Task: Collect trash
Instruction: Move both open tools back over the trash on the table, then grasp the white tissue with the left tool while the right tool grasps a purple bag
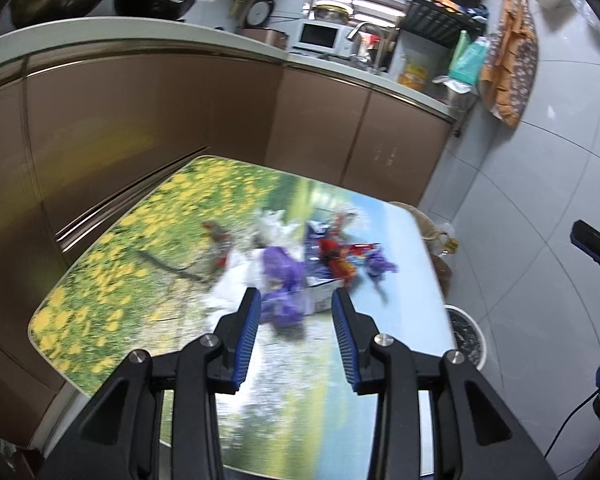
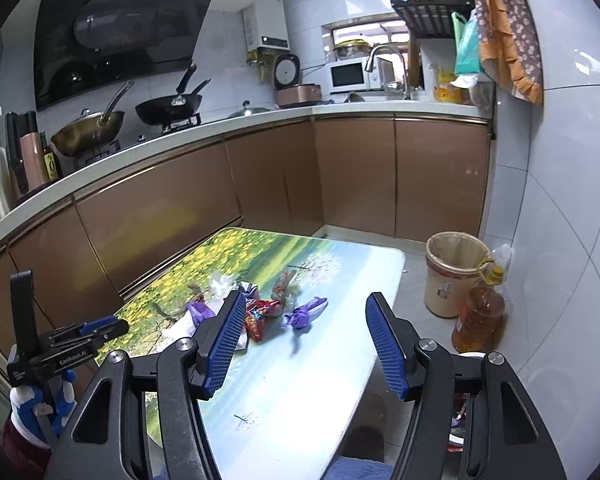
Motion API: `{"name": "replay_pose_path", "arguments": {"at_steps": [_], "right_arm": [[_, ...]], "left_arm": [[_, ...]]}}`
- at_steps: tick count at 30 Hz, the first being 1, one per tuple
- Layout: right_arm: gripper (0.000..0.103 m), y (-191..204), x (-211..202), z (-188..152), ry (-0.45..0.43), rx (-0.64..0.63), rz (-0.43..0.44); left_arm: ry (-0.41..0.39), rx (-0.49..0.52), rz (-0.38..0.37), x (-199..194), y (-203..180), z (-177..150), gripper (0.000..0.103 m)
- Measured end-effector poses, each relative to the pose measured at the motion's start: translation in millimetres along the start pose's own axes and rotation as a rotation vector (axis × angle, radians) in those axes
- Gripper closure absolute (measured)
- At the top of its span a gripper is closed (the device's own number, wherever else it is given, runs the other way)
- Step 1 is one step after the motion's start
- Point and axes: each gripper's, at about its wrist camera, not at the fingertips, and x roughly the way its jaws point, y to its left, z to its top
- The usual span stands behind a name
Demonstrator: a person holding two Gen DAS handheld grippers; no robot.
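A pile of trash lies on the low table with a landscape print (image 1: 120,280) (image 2: 300,392): purple wrappers (image 1: 282,276) (image 2: 302,316), red snack wrappers (image 1: 340,258) (image 2: 262,314), white crumpled paper (image 1: 236,280) (image 2: 220,280). My left gripper (image 1: 295,300) is open and empty, hovering just short of the purple wrapper. My right gripper (image 2: 306,306) is open and empty above the table, with the pile beyond its left finger. The left gripper also shows at the left of the right wrist view (image 2: 100,330).
A beige waste bin (image 2: 454,276) with a liner stands on the floor past the table's right end, beside an oil bottle (image 2: 480,314). A white-rimmed round container (image 1: 466,336) sits on the floor right of the table. Brown cabinets (image 2: 260,184) run behind.
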Motion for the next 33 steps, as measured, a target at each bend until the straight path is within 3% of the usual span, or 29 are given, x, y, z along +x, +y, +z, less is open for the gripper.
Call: {"name": "replay_pose_path", "arguments": {"at_steps": [9, 14, 25, 33], "right_arm": [[0.041, -1, 40, -5, 0.064, 0.018, 0.021], [0.041, -9, 72, -12, 0.116, 0.038, 0.016], [0.041, -14, 155, -26, 0.244, 0.041, 0.028], [0.041, -8, 208, -27, 0.3, 0.024, 0.066]], "left_arm": [[0.033, -0.059, 0.053, 20, 60, -1, 0.067], [0.112, -0.075, 0.046, 56, 78, -3, 0.067], [0.246, -0.077, -0.018, 140, 80, -5, 0.067], [0.278, -0.029, -0.03, 167, 74, -11, 0.068]]}}
